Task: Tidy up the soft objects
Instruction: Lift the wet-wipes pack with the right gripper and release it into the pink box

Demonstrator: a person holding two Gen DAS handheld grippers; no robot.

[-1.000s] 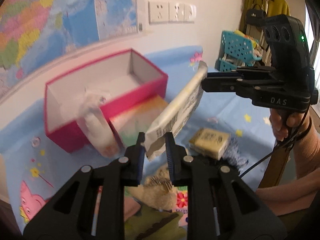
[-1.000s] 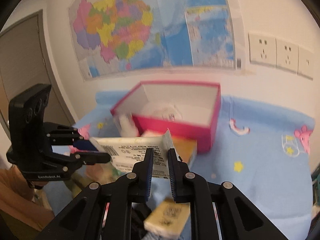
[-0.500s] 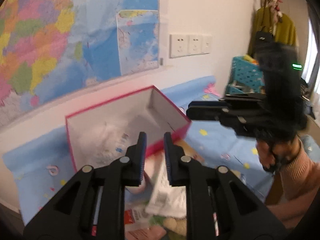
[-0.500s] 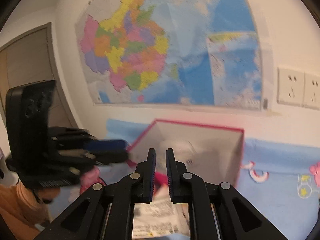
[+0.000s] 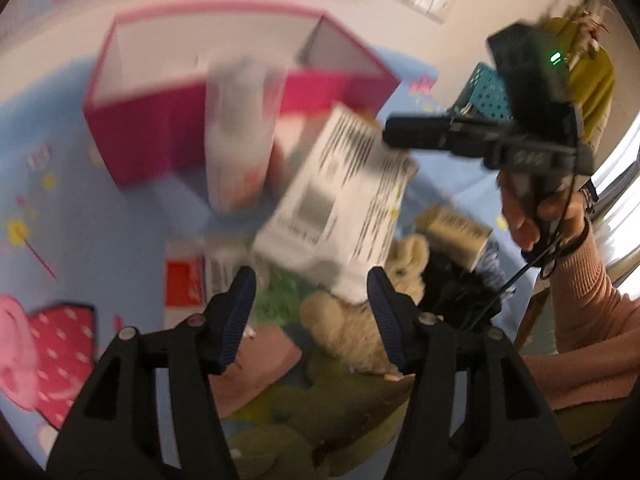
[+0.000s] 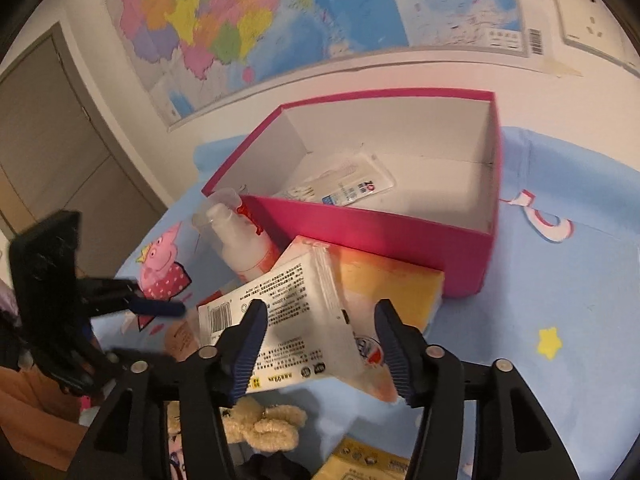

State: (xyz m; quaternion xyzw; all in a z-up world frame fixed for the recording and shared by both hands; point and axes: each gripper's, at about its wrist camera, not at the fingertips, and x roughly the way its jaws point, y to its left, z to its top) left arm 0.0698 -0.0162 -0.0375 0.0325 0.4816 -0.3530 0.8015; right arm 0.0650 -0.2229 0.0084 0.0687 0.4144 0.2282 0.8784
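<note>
Tissue pack (image 6: 296, 312) lies beside the pink box (image 6: 400, 236); both grippers' jaws have just been opening, empty.

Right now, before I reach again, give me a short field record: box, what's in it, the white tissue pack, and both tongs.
box: open pink cardboard box on the blue cartoon-print cloth
inside box: one clear plastic packet
tissue pack: white printed tissue pack outside the box, lying in front of it on an orange-yellow pack
bottle: white plastic bottle at the box's left corner
left tongs: open, just opened, holding nothing
right tongs: open, just opened, pads off the pack
</note>
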